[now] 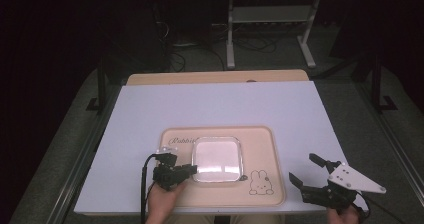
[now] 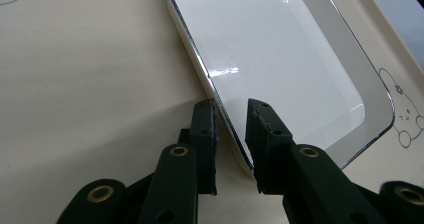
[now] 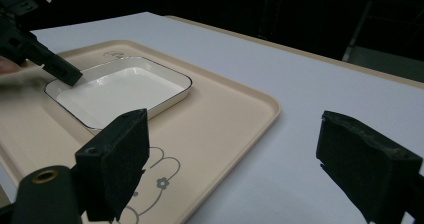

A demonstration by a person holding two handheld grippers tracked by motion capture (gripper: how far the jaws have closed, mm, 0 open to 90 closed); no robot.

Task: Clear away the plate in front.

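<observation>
My left tool [image 2: 231, 109] stands astride the near left rim of the white square enamel dish with a thin dark edge [image 1: 216, 158]. Its jaws are only a little apart, one outside the wall and one over the inside, and I see a gap at each pad, so I judge the rim is between them but not yet pressed. The dish lies on the beige plastic tray with a printed rabbit [image 1: 260, 144], in its left half. The main risk is the glossy, sloping wall: if I close on only this thin lip and lift, the dish can tilt down at its far side and slip out, or it can slide across the smooth tray before the pads bite. To the left of the dish the tray floor is bare up to the raised tray border, so I have some room there. To the right the tray is also bare, and past its border the pale lilac surface [image 1: 220, 109] is free. My right tool [image 1: 315, 171] hangs wide open and holding nothing over the right edge of that surface, well apart from the dish.
</observation>
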